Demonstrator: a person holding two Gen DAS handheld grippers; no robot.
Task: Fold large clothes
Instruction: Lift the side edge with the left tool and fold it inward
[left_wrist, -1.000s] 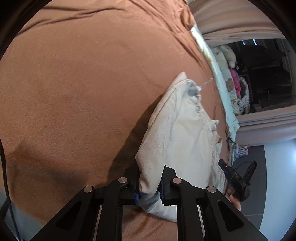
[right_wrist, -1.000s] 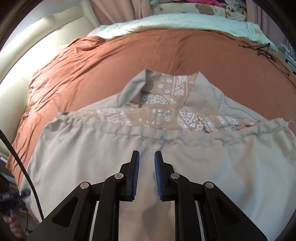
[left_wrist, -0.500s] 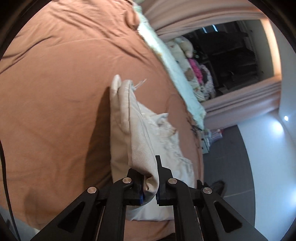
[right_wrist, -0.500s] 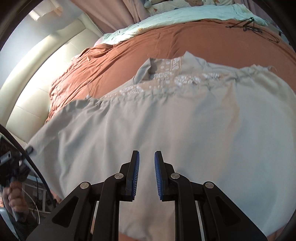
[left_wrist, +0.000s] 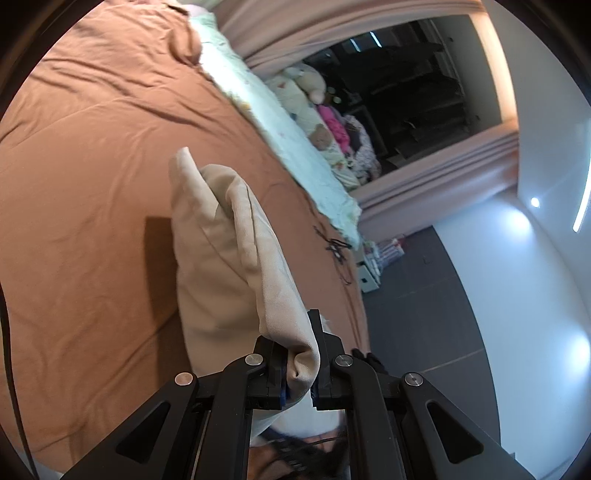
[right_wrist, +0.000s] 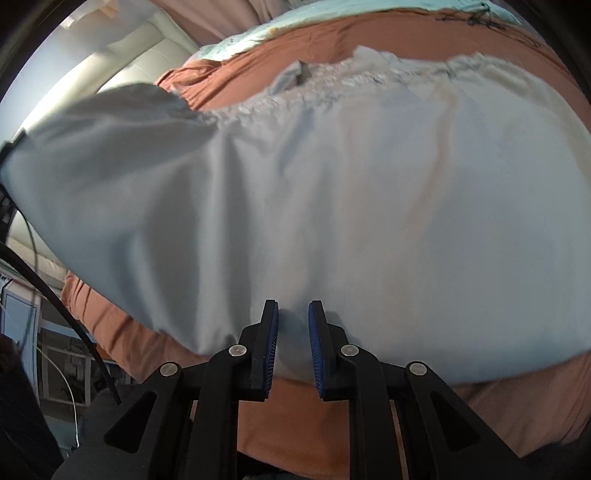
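Left jaws pinch beige garment (left_wrist: 236, 258) | right view: drawstring hem

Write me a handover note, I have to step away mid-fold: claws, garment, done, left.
Left claw: shut on a bunched edge of the beige garment, lifted off the brown bedspread.
Right claw: open, empty, over the garment's near edge.
Done: one side raised for a fold.
Left: lay that side across, flatten, finish folding.
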